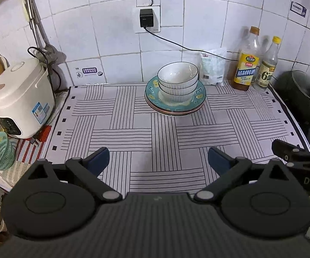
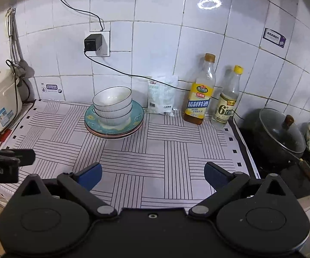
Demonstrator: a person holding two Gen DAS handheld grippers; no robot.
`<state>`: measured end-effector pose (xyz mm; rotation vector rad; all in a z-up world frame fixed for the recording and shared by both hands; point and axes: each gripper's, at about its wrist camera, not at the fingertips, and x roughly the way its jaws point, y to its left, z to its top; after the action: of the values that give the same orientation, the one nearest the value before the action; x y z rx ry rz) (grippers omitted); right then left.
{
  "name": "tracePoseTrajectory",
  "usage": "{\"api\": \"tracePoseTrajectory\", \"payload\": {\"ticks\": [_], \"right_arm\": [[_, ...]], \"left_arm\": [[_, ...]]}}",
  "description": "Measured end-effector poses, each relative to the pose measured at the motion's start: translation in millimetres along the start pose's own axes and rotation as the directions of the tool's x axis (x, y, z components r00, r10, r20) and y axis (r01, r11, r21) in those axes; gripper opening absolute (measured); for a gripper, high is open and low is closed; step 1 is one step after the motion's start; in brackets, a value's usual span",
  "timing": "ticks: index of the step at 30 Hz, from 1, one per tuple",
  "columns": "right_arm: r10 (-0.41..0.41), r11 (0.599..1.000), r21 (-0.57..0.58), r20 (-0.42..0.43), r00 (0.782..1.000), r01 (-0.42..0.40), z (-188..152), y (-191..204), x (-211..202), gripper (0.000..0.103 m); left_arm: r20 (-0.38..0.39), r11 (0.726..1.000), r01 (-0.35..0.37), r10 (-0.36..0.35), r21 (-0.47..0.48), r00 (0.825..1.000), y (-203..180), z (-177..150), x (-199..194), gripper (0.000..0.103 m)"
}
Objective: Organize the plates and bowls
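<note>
Grippers point(image 1: 158, 161) point(image 2: 152, 175) wide apart, seemingly empty

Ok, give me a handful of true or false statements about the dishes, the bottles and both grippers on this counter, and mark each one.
1. Three white bowls sit nested on the stacked plates. True.
2. The left gripper is clamped on a bowl. False: it is open, nothing between its fingers.
3. Two bottles stand right of the dishes, the cooking wine bottle nearer them than the vinegar bottle. True.
4. The rice cooker sits between the bottles. False: it stands at the counter's left end.
5. The right gripper is open and empty. True.
</note>
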<state>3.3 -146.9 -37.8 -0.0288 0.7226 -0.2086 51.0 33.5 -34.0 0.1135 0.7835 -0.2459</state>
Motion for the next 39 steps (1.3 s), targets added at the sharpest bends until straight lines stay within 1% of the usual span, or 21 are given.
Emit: {"api": "tracePoseTrajectory", "payload": {"ticks": [5,11,25,31,39], "right_arm": [[0.003,1.000,0.009,0.005,1.000,-0.003,-6,3,-9,0.102],[0.004,1.000,0.024,0.031,1.000,-0.004,-10,5,-17,0.102],[-0.023,0.997,0.076,0.025,0.999,0.021,-22,-3,-15,0.102],[-0.034,0.996,0.087,0.065,0.997,0.028,-26,-13,-17,0.102],[-0.032,0.993,0.114,0.051,0.998,0.026,-28,-19,-12,0.102]], "left_arm": [[0.045,1.000,0.000,-0.001,0.006,0.999,-5,-8,-9,0.100],[0.092,1.000,-0.015,0.014,0.006,0.996,-5,-14,-17,0.100],[0.075,0.998,-0.053,0.056,-0.036,0.996,5,-24,-11,0.100],[0.091,0.997,-0.068,0.072,-0.038,0.993,5,-21,-10,0.100],[0.116,0.998,-0.065,0.067,-0.023,0.991,-3,-19,-8,0.100]]}}
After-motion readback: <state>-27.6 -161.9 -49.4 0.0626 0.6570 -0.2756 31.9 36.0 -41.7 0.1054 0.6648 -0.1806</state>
